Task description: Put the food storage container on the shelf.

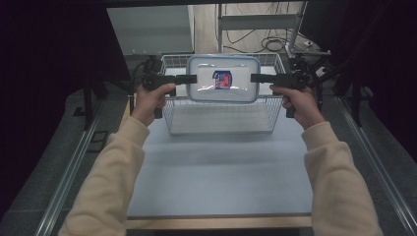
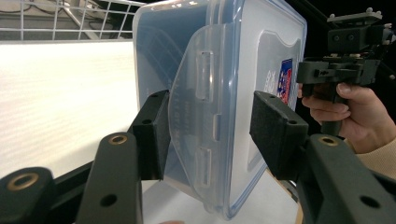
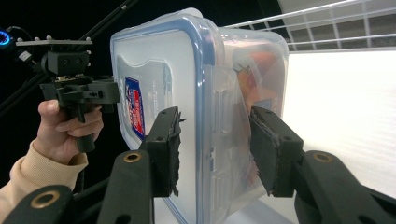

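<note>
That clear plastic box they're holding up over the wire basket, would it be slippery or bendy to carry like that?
The plastic box probably stays stiff: it spans level between the left gripper and right gripper, without sagging. Its glossy lid looks smooth, so it might slip, though the side latch flaps give some purchase. It seems fairly light, since two end grips carry it above the wire basket.

Wire basket (image 1: 221,120) on grey mat (image 1: 216,172) — cables (image 1: 268,42) behind, far side.

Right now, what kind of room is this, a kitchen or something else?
Probably a lab or workshop for recording, not a kitchen. Loose cables lie on the floor behind the table, metal rails run beside it, and dark curtains hang at the sides.
</note>
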### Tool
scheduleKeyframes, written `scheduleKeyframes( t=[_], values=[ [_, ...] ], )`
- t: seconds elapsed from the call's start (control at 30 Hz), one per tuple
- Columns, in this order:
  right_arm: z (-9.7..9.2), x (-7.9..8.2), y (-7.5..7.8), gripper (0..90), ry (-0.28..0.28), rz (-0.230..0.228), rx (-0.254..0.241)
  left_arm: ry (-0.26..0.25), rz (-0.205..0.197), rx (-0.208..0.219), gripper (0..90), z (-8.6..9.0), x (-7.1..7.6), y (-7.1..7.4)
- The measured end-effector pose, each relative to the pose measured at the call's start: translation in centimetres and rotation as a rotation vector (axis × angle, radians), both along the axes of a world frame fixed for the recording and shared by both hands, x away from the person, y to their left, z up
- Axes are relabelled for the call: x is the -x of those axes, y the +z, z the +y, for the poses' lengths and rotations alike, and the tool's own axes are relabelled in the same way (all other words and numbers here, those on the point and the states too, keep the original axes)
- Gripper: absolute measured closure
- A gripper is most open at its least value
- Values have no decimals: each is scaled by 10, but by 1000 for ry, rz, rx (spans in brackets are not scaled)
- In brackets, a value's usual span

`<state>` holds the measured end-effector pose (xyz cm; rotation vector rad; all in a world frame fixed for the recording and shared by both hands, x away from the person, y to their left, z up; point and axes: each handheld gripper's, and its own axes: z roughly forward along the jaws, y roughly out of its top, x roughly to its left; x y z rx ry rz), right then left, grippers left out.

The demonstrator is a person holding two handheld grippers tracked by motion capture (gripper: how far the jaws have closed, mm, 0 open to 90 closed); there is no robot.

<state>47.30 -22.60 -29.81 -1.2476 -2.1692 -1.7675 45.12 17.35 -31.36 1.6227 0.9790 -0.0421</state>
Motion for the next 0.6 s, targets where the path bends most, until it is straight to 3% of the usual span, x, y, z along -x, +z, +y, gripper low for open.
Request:
scheduleKeyframes(
  t=[0.23,0.6],
  values=[
    [-4,-17,-3,542,-15,34,-10,-3,18,-10,491,-4,-18,-1],
    [-5,-39,-2,539,-45,64,-5,2,60,30,490,-5,-40,-10]
  ],
)
